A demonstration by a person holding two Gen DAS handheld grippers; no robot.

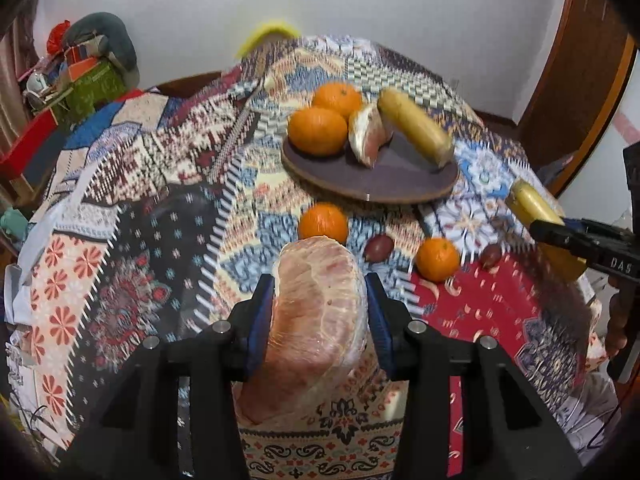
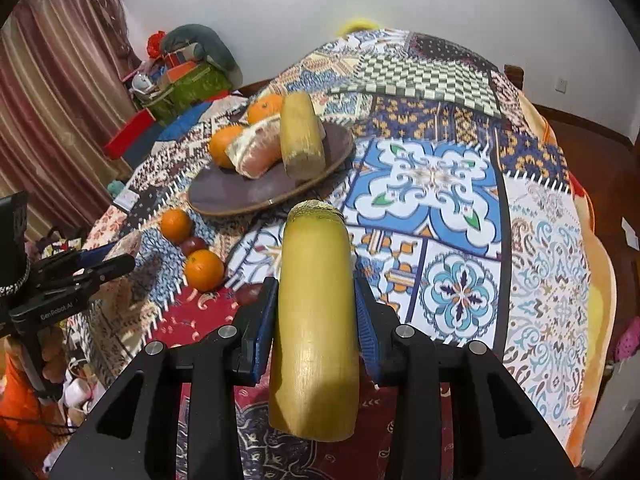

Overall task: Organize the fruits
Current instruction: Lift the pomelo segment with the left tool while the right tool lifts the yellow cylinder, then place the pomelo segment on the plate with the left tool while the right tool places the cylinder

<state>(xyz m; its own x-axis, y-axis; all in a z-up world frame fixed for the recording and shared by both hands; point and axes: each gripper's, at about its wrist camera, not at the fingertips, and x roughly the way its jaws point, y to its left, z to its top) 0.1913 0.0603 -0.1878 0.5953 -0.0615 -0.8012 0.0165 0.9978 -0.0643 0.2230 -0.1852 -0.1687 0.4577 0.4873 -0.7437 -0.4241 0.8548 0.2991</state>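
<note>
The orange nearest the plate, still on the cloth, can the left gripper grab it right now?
Probably not. The left gripper is already shut on a peeled pomelo piece, which fills its jaws. The orange lies unobstructed just ahead, so the path is free once the pomelo is set down.

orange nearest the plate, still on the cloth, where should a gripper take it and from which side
Grip the orange across its widest middle, coming from above. It is round and sits low on the cloth, so a side approach has little room. A small dark fruit lies close to its right, so place the fingers front and back. Both grippers are full now: left holds pomelo, right a yellow stalk.
</note>
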